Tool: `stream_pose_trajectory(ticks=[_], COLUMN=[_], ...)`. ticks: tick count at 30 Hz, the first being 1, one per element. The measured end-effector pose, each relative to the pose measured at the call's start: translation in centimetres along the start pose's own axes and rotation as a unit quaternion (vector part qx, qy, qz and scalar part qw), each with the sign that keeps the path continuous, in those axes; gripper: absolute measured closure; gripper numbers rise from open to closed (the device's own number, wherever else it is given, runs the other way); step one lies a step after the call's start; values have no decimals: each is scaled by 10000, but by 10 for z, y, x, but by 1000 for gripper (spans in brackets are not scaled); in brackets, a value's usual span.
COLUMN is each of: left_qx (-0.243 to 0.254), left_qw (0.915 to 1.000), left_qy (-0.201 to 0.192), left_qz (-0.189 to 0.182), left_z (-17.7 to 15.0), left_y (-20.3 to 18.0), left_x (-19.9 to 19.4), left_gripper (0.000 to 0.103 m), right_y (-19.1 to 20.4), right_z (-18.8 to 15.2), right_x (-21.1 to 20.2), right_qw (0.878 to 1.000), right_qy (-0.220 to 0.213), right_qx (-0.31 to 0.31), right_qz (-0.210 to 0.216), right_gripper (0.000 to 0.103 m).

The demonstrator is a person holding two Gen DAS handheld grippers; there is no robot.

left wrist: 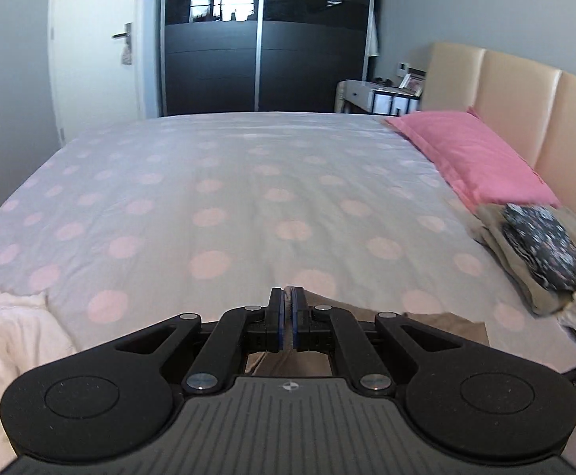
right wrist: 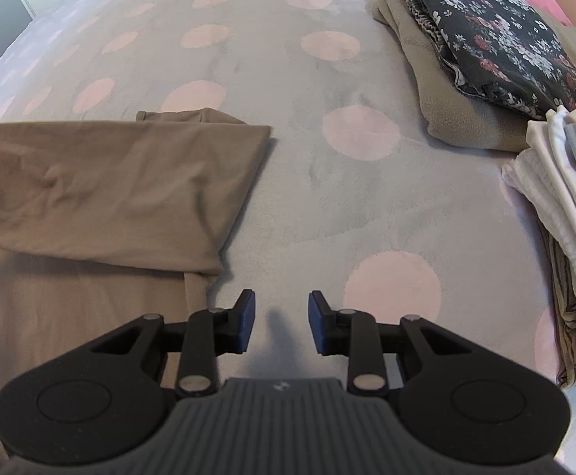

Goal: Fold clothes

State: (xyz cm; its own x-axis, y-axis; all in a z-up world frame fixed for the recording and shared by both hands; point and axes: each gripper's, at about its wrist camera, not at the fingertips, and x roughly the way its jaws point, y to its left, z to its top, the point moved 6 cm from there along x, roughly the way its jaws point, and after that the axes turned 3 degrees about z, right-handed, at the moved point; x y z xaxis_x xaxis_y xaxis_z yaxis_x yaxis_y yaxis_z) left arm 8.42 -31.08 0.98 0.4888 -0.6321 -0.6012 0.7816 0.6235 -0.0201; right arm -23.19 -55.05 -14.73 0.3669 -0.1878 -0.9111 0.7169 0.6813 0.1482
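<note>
A tan garment (right wrist: 102,182) lies on the bed at the left of the right wrist view, one part folded over the rest. My left gripper (left wrist: 287,308) is shut on a thin fold of this tan garment (left wrist: 442,326), lifted above the spotted bedcover (left wrist: 224,182). In the right wrist view my right gripper (right wrist: 281,316) is open just above the bedcover (right wrist: 311,182), a little right of the garment's edge, with nothing between its fingers.
A stack of folded clothes, olive with a dark floral piece (right wrist: 490,35) on top, and a white and striped pile (right wrist: 565,206) lie at the right. A crumpled white garment (left wrist: 2,340) sits at the left. A pink pillow (left wrist: 470,154) lies by the headboard.
</note>
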Motion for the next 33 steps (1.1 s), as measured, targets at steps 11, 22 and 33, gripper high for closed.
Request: stream_pose_trajectory(ticks=[11,22,33], left_qx=[-303,-244,-364], left_qw=[9957,9915,9888], left_qy=[616,1034,1202], left_qz=[615,749,802], left_z=[-27,-47,-51], left_y=[54,60,67], left_x=[20,31,37], left_gripper=[101,101,101], right_y=[30,88,63], right_z=[3,-18,-19], right_x=[-1,21,22], right_qw=[9967,9676,9643], right_qy=[-294,-564,-754], right_qx=[-495,-2462,-2454], right_qz=[574,18,-643], right_gripper=[71,68,98])
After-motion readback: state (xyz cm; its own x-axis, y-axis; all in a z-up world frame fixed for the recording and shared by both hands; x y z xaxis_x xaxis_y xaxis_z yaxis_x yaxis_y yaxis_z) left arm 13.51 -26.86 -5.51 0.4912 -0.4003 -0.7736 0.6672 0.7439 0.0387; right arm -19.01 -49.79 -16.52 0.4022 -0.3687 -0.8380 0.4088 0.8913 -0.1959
